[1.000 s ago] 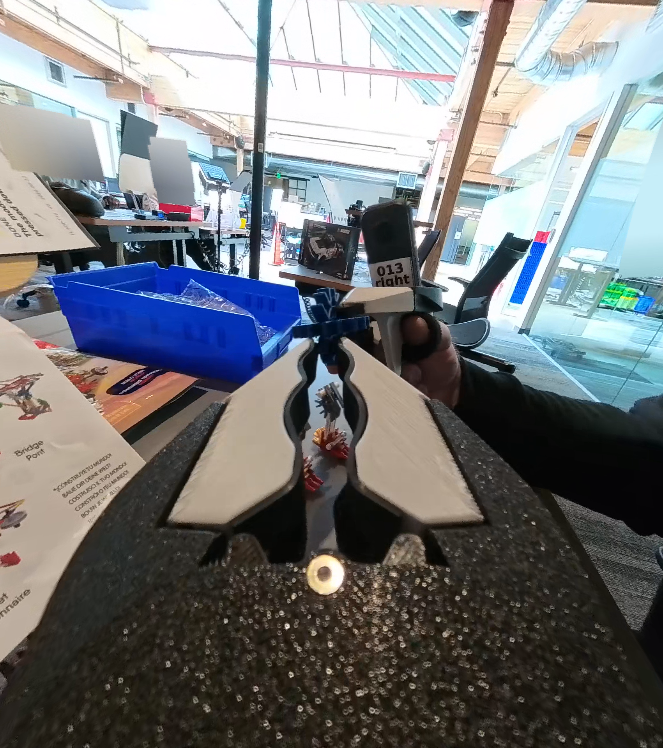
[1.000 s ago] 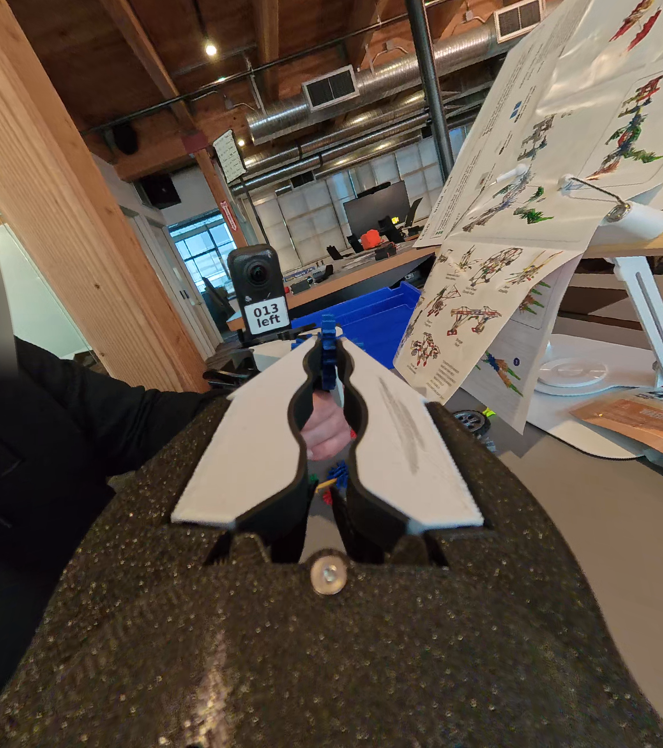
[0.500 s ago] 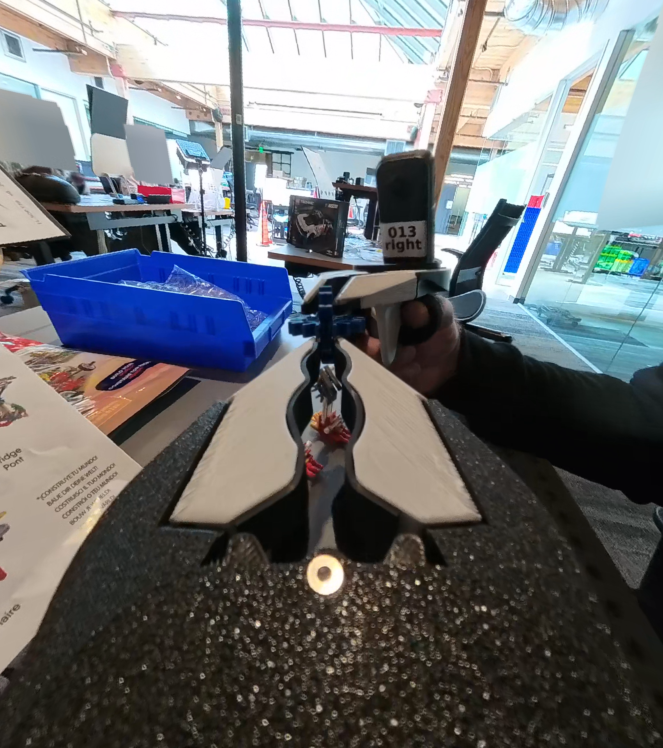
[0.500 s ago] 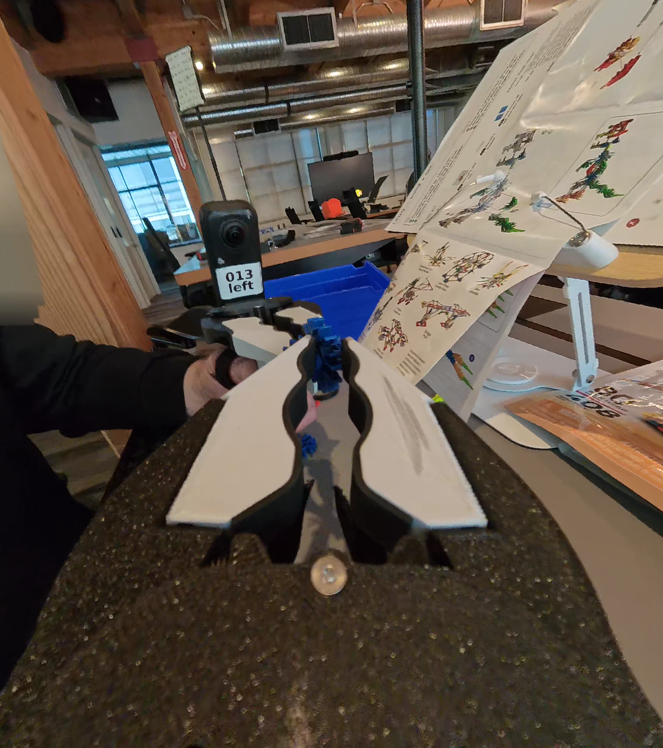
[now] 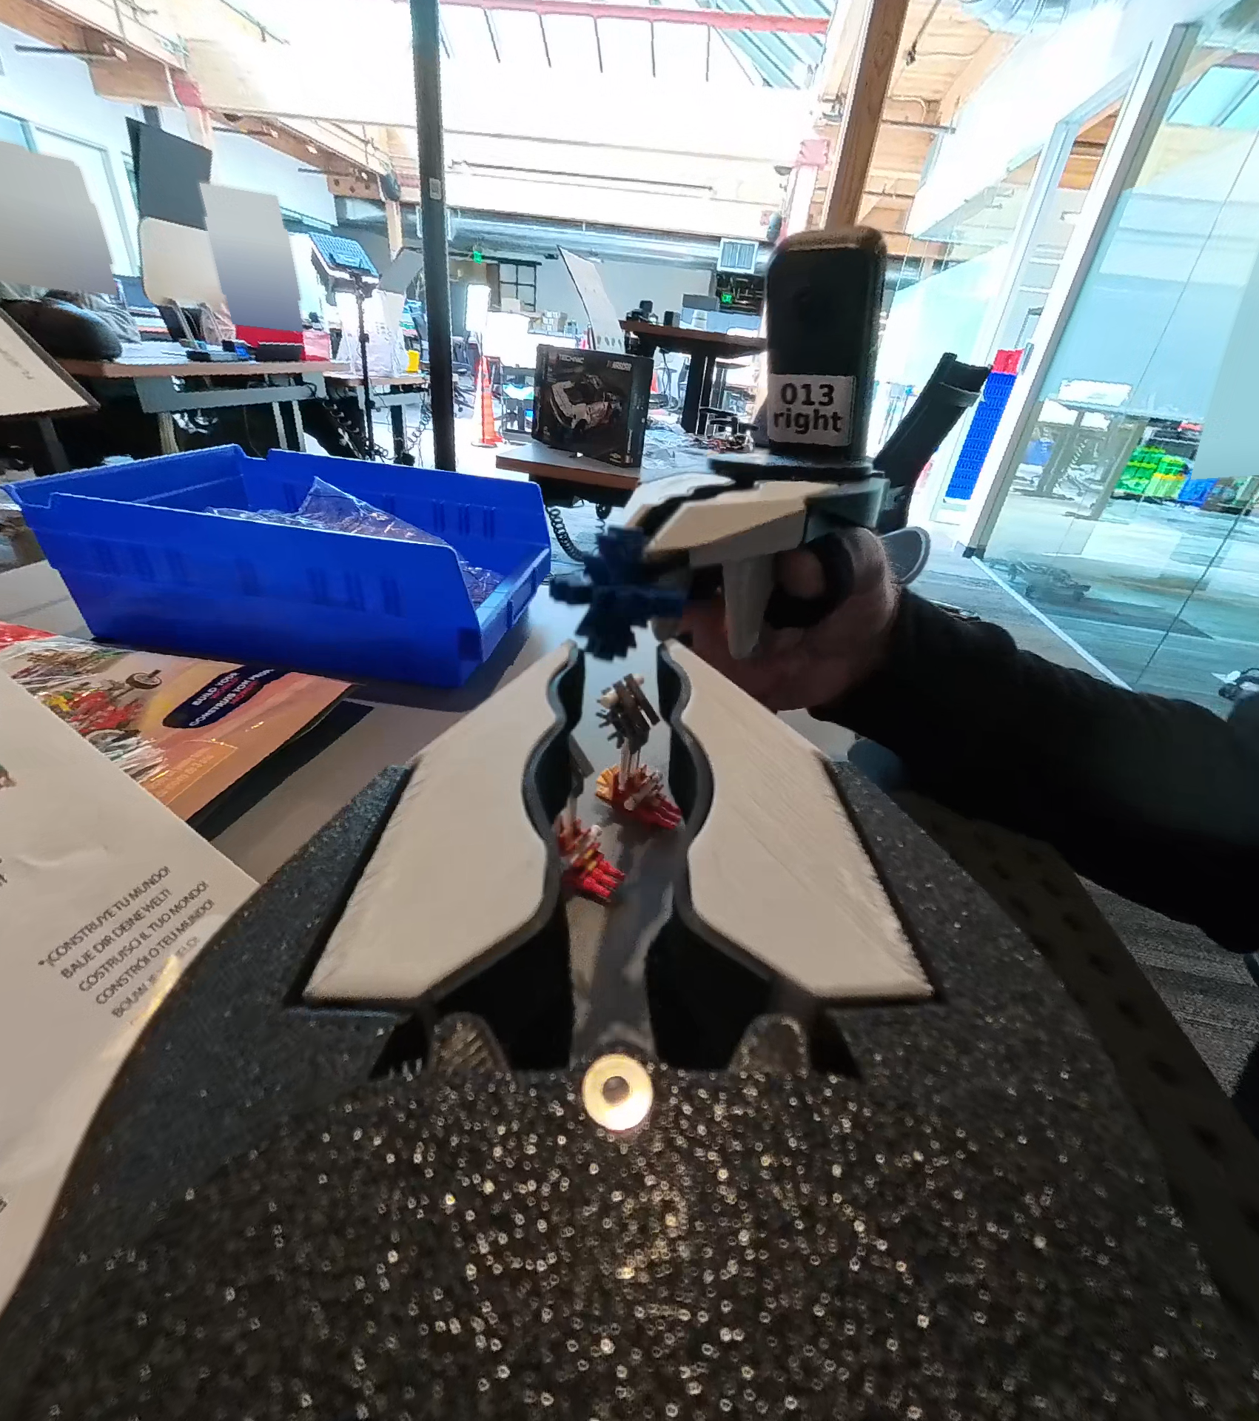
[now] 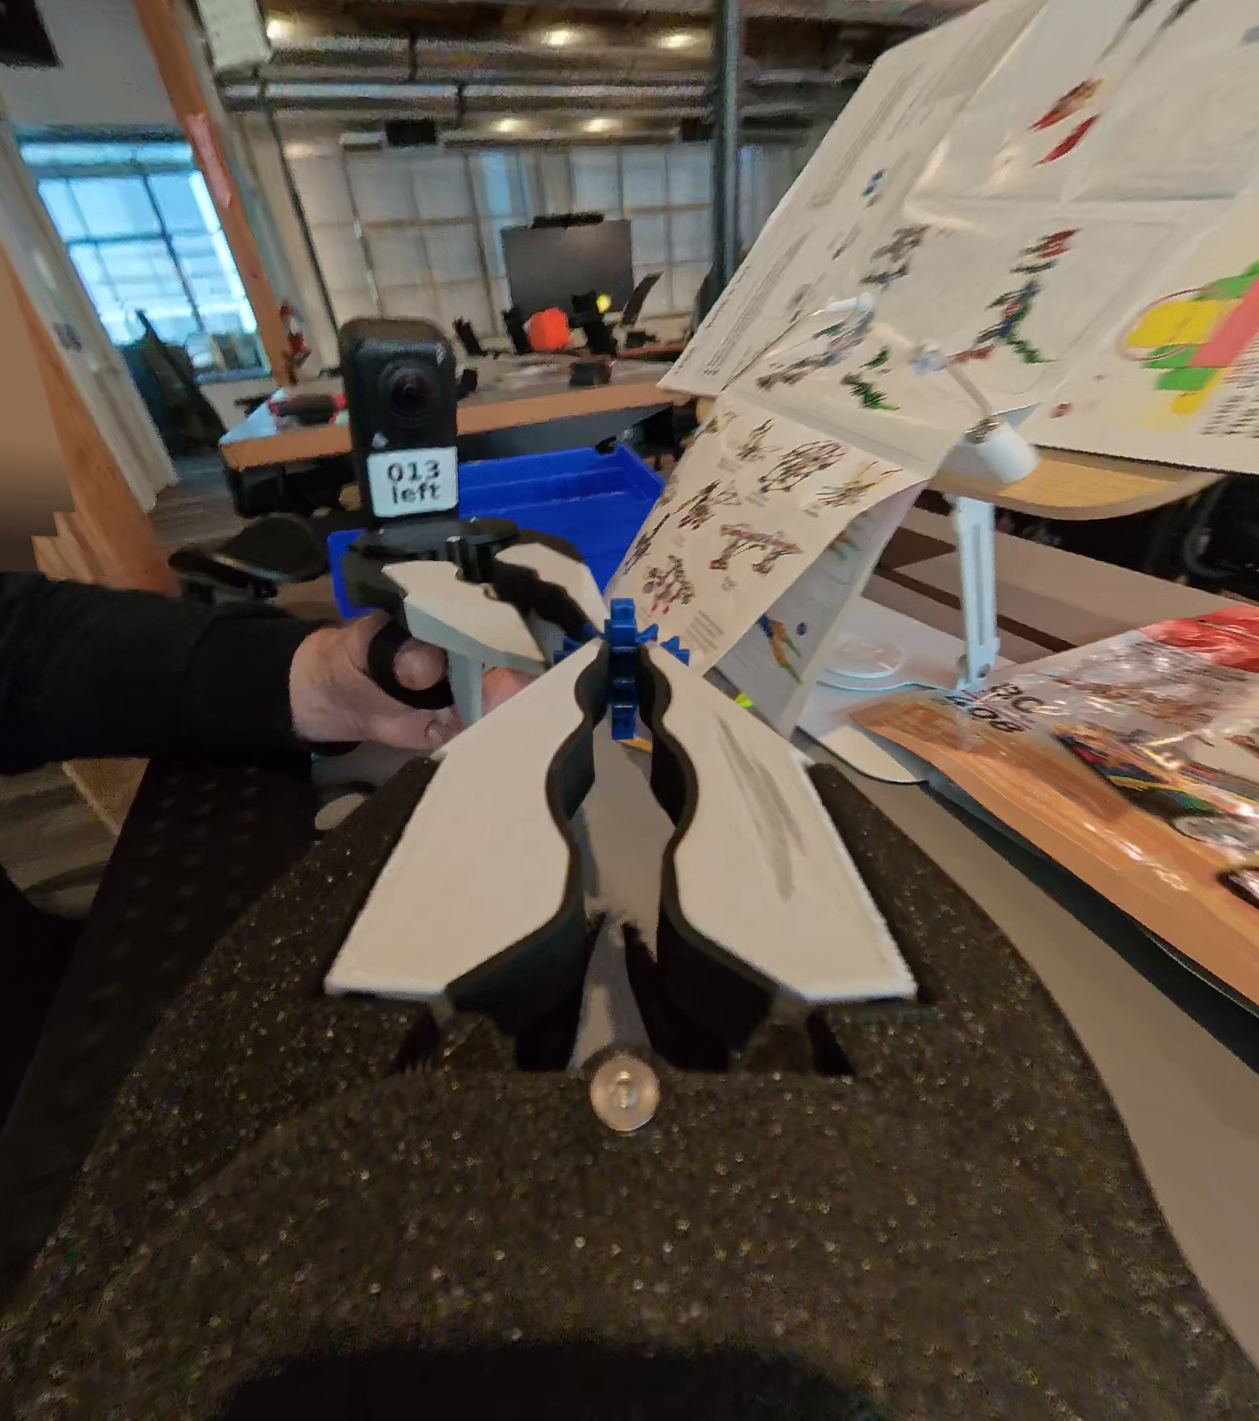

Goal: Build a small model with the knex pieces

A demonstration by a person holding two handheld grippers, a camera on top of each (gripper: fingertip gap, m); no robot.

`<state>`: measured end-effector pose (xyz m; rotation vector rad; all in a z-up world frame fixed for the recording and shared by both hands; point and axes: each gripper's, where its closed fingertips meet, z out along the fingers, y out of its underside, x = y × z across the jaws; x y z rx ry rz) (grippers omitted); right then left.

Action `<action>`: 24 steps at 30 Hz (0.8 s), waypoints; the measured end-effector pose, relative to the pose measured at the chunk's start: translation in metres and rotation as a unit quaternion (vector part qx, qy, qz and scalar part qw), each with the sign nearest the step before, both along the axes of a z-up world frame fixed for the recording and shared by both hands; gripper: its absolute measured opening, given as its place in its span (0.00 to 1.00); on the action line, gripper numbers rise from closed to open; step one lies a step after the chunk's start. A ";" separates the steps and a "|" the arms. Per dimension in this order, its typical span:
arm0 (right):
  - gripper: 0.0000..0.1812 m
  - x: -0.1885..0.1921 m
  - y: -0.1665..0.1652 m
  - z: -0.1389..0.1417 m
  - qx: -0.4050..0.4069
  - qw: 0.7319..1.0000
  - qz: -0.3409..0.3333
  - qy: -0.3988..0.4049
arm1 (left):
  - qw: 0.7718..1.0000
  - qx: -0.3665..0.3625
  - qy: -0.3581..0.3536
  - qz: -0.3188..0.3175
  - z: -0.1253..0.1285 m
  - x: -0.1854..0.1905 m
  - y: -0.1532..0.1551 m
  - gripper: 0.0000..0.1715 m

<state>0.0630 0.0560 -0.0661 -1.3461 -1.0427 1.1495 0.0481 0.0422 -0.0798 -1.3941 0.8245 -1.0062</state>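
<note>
A blue spiky connector assembly (image 6: pixel 622 669), two toothed discs crossed into each other, sits between the tips of my right gripper (image 6: pixel 627 653), which is shut on it. In the left wrist view the same blue assembly (image 5: pixel 614 596) hangs at the right gripper's tip, just beyond the tips of my left gripper (image 5: pixel 620 657). The left gripper's jaws stand a little apart and hold nothing. In the right wrist view the left gripper (image 6: pixel 534 607) is held by a hand and its tips are right next to the blue assembly. Both grippers are above the grey table (image 5: pixel 411 738).
Small red-and-white parts (image 5: pixel 637 792) and a dark part (image 5: pixel 630 711) lie on the table below the left gripper. A blue bin (image 5: pixel 265 569) with a plastic bag stands behind. An instruction sheet (image 6: pixel 995 231) hangs from a white stand (image 6: pixel 980 577). An orange parts package (image 6: pixel 1072 784) lies at the right. Only a small space, under 4 cm, lies between the two pairs of fingers.
My left gripper was shut on the blue connector; its jaws have now parted and the piece stays with the right gripper. Both views have tilted downward, and the grippers have swung from head-on to an angle.
</note>
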 end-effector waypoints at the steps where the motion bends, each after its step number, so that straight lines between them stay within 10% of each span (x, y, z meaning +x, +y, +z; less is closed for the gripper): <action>1: 0.03 0.007 0.004 0.003 -0.007 1.000 -0.009 0.012 | 1.000 0.001 0.002 0.003 0.000 0.000 0.002 0.12; 24: 0.03 0.072 0.048 -0.031 -0.085 0.991 -0.106 0.008 | 0.972 -0.004 0.224 0.068 -0.081 0.049 0.042 0.29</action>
